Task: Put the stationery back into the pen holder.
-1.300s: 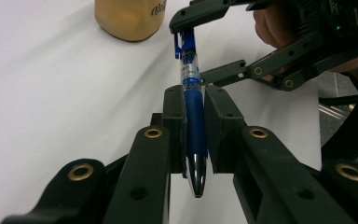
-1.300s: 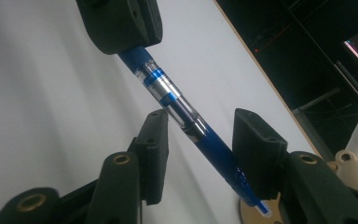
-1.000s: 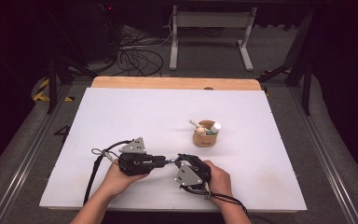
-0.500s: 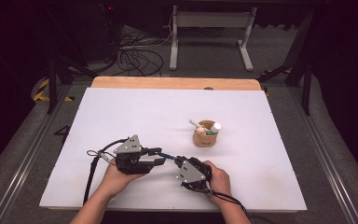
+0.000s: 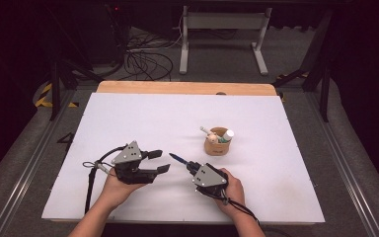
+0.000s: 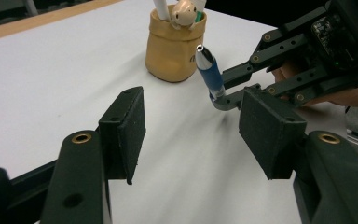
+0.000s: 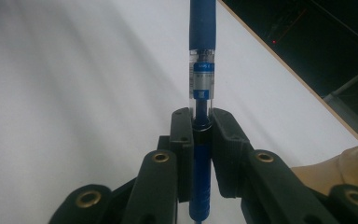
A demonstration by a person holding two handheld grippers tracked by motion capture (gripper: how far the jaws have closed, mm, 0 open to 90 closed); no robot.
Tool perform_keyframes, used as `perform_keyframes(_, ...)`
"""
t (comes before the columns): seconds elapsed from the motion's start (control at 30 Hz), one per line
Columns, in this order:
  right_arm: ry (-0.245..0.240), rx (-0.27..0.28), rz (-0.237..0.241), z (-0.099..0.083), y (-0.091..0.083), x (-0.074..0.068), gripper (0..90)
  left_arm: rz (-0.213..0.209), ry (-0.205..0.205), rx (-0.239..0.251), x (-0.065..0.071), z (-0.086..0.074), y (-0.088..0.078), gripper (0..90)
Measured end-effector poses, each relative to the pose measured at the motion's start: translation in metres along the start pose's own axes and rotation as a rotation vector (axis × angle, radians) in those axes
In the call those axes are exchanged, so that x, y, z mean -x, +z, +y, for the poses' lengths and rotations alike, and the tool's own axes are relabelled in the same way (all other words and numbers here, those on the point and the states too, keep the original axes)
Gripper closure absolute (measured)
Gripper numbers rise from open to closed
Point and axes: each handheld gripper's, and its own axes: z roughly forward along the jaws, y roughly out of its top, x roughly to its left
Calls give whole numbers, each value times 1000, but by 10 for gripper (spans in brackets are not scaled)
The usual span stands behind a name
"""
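Right gripper (image 5: pixel 191 167) low over the near part of the white tabletop (image 5: pixel 143 118), closed tight on a blue pen (image 5: pixel 176 158); in the right gripper view the pen (image 7: pixel 201 60) clamped between both fingers (image 7: pixel 182 140), running straight out past the tips, with a blue rubber grip, then a clear barrel section, and the rear end going down between the linkage. Pen lifted off the tabletop, pointing away from the right hand (image 5: pixel 229 190) toward the left gripper. Left gripper (image 5: pixel 158 161) just beside the pen tip, held in the left hand (image 5: pixel 116 185), fingers have just been opening and now about half open, nothing between them; in the left gripper view both black fingers (image 6: pixel 126 128) well apart, with bare tabletop (image 6: pixel 51 70) in the gap. In that same view the pen (image 6: pixel 210 72) standing tilted, metal tip upward, gripped at its lower end by the right gripper (image 6: pixel 223 100). Behind the pen, a tan pen holder shaped like a small sack (image 6: pixel 173 49), upright on the tabletop, with a little figure-topped pen (image 6: pixel 185 11) inside. From the high view, the holder (image 5: pixel 217 143) near the middle of the tabletop, a bit beyond and to the right of both grippers, apart from them
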Motion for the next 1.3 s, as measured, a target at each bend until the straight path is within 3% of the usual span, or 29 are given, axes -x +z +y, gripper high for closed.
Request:
perform_keyframes(0.57,162,76,-11,-2,-7,16,803,91,15,40,-4,-17,-30,351)
perform_keyframes(0.83,237,124,-21,-4,-10,26,802,89,12,57,-5,-17,-34,326)
perform_keyframes(1.2,412,229,-64,-8,-18,49,803,89,-7,70,-6,-19,-38,319)
perform_keyframes(1.3,444,254,-88,-10,-20,57,803,102,6,72,-8,-18,-40,319)
